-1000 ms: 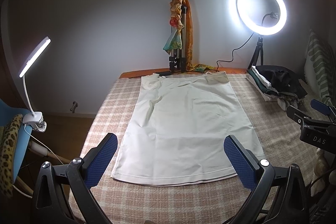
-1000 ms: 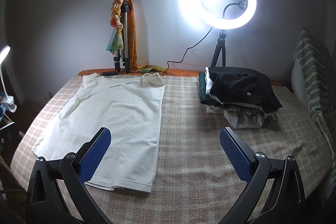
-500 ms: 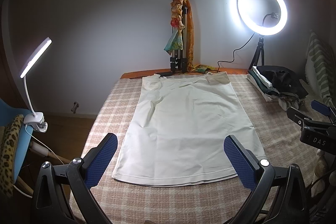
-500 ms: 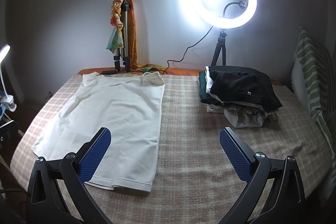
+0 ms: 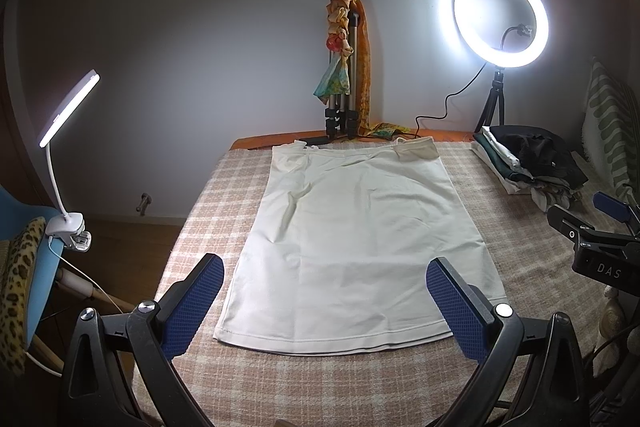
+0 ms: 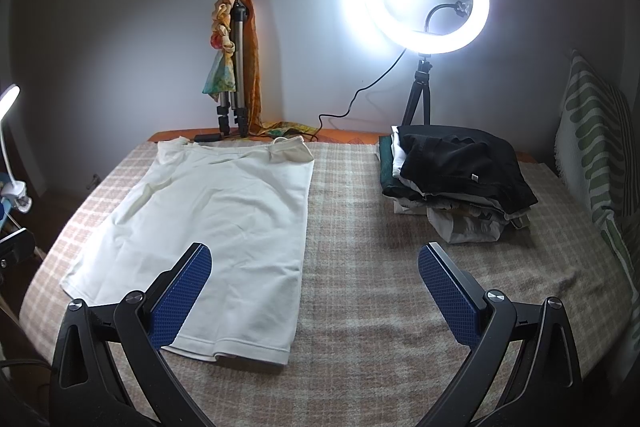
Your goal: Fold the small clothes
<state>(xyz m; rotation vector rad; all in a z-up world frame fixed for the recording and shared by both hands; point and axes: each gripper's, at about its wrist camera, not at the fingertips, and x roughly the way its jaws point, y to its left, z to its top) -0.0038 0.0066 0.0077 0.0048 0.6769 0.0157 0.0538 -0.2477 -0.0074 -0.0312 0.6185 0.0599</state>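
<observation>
Checked cloth in pink and cream covers a table (image 5: 208, 195) pushed against a plain grey wall, lit by a glowing ring light (image 5: 501, 18) at 1 o'clock and a clip-on desk lamp (image 5: 68, 111) at 9 o'clock. A cream garment (image 5: 356, 239) lies spread flat and lengthwise in the middle of the table, hem nearest the viewer, its far end near a folded tripod (image 5: 342, 83) draped with scarves at 12 o'clock. The left claw (image 5: 324, 301) hovers above the near hem, its blue pads wide apart and gripping nothing. The right claw (image 6: 316, 291) is equally wide open and empty, hovering over the garment's near right corner and the bare cloth beside it. No fold has begun, so the step in hand looks like the first grasp. To do it well, each claw should probably drop onto a hem corner, pinch both layers of fabric, and lift evenly so the edge stays straight when carried toward 12 o'clock. The right-wrist view alone shows clearly a stack of dark and pale clothes (image 6: 452, 171) at 2 o'clock, well apart from the garment, and a green striped cushion (image 6: 596, 155) at 3 o'clock. The left-wrist view alone shows the whole lamp, a blue chair with a leopard-print cover (image 5: 20, 291), and the garment's full outline.
</observation>
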